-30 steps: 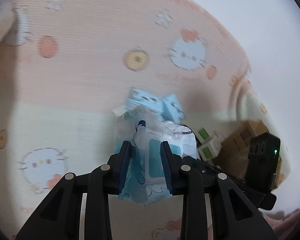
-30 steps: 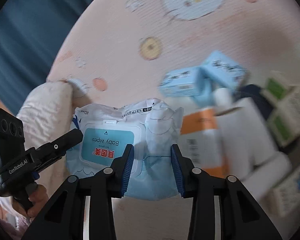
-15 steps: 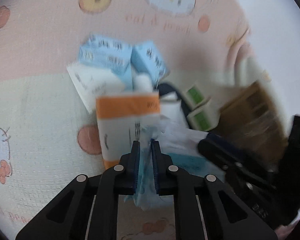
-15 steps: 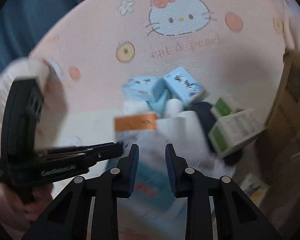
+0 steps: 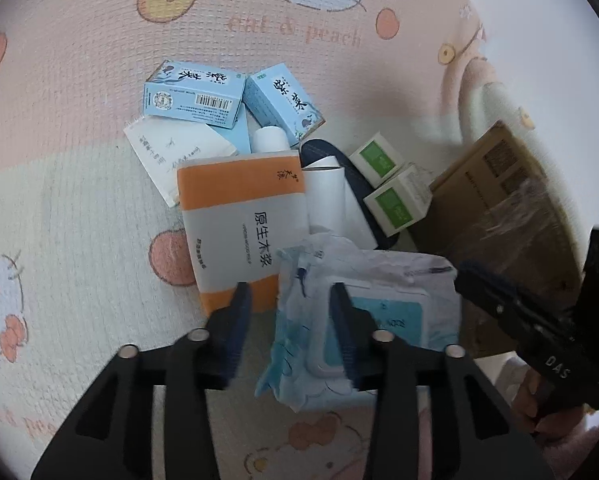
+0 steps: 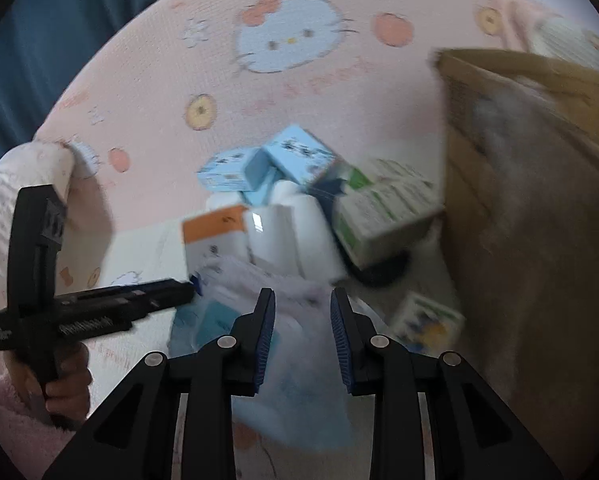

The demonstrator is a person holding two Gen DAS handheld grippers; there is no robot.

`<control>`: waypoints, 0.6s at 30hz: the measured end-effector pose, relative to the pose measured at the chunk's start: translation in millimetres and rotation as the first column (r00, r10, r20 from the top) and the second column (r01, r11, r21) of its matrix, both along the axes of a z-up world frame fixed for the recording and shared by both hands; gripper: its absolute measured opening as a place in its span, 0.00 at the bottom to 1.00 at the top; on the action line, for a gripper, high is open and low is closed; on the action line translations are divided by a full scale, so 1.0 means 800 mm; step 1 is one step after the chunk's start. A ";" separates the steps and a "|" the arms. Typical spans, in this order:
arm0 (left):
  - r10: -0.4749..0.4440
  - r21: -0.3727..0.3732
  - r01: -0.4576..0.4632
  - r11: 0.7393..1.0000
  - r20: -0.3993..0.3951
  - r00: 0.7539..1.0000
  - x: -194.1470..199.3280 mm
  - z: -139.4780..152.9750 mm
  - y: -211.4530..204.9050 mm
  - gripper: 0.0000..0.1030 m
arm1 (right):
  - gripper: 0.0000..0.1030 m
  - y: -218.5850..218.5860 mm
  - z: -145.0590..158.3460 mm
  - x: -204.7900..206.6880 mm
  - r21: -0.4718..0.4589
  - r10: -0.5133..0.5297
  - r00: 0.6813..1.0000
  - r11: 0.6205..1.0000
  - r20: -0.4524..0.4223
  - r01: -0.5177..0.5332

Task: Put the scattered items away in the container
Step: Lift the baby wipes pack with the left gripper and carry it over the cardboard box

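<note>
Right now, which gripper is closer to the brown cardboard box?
Right. The right gripper hangs just beside the brown cardboard box; the left gripper is farther, beyond the blue-and-white wipes pack.
</note>
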State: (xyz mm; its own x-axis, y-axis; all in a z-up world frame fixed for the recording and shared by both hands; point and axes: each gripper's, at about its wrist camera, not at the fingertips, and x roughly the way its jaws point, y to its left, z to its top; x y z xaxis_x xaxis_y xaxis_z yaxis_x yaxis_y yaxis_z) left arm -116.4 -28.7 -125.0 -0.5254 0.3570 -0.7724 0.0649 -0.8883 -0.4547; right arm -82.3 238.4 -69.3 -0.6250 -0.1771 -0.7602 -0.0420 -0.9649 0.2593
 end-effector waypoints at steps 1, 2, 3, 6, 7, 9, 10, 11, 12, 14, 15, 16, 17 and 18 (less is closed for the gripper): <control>-0.001 0.018 0.001 1.000 0.007 1.000 0.001 -0.002 -0.002 0.49 | 0.39 0.005 -0.002 0.006 -0.007 -0.022 1.000 1.000 0.017 0.022; -0.005 0.035 0.004 0.999 0.022 1.000 0.003 -0.006 -0.003 0.50 | 0.42 0.008 -0.004 0.010 -0.015 -0.032 0.999 0.999 0.025 0.032; -0.010 0.044 0.008 0.999 0.041 0.999 0.003 -0.011 -0.002 0.50 | 0.44 0.013 -0.007 0.016 -0.037 -0.046 0.998 0.998 0.036 0.047; -0.016 0.033 0.014 0.999 0.066 0.998 0.005 -0.024 0.005 0.50 | 0.44 0.013 -0.011 0.019 -0.077 -0.032 0.998 0.996 0.063 0.036; -0.013 0.031 0.011 0.999 0.067 0.998 0.005 -0.027 0.007 0.50 | 0.44 0.010 -0.012 0.019 -0.081 -0.017 0.998 0.996 0.063 0.023; -0.017 0.051 0.014 0.999 0.065 0.998 0.006 -0.028 0.008 0.50 | 0.44 0.002 -0.013 0.015 -0.081 0.012 0.998 0.997 0.055 -0.007; -0.021 0.058 0.017 0.998 0.068 0.997 0.005 -0.028 0.010 0.50 | 0.44 -0.002 -0.015 0.012 -0.079 0.024 0.998 0.997 0.052 -0.020; -0.026 0.060 0.022 0.998 0.069 0.997 0.004 -0.028 0.011 0.50 | 0.44 -0.005 -0.018 0.008 -0.080 0.034 0.998 0.996 0.052 -0.029; -0.033 0.058 0.029 0.998 0.070 0.997 0.003 -0.027 0.013 0.50 | 0.44 -0.008 -0.024 0.003 -0.084 0.043 0.997 0.996 0.065 -0.038; -0.045 0.062 0.041 0.997 0.070 0.997 0.003 -0.026 0.017 0.50 | 0.44 -0.010 -0.032 -0.005 -0.096 0.049 0.995 0.995 0.092 -0.040; -0.052 0.075 0.047 0.996 0.072 0.996 0.003 -0.026 0.018 0.50 | 0.44 -0.011 -0.035 -0.008 -0.103 0.047 0.994 0.994 0.100 -0.036; -0.056 0.089 0.049 0.995 0.075 0.996 0.002 -0.027 0.019 0.50 | 0.44 -0.011 -0.036 -0.009 -0.099 0.044 0.994 0.995 0.095 -0.035; -0.048 0.092 0.041 0.995 0.076 0.996 0.002 -0.028 0.020 0.50 | 0.44 -0.011 -0.036 -0.010 -0.094 0.045 0.995 0.995 0.089 -0.036; -0.041 0.098 0.034 0.995 0.074 0.996 0.002 -0.029 0.019 0.50 | 0.44 -0.011 -0.037 -0.012 -0.094 0.044 0.995 0.995 0.087 -0.036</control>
State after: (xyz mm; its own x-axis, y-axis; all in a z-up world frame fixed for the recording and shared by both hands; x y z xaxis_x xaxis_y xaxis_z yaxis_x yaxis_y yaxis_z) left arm -114.4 -13.1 -148.0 -0.4517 0.4501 -0.7703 0.0698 -0.8429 -0.5335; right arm -91.6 229.5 -99.2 -0.5464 -0.2725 -0.7920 -0.0309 -0.9384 0.3442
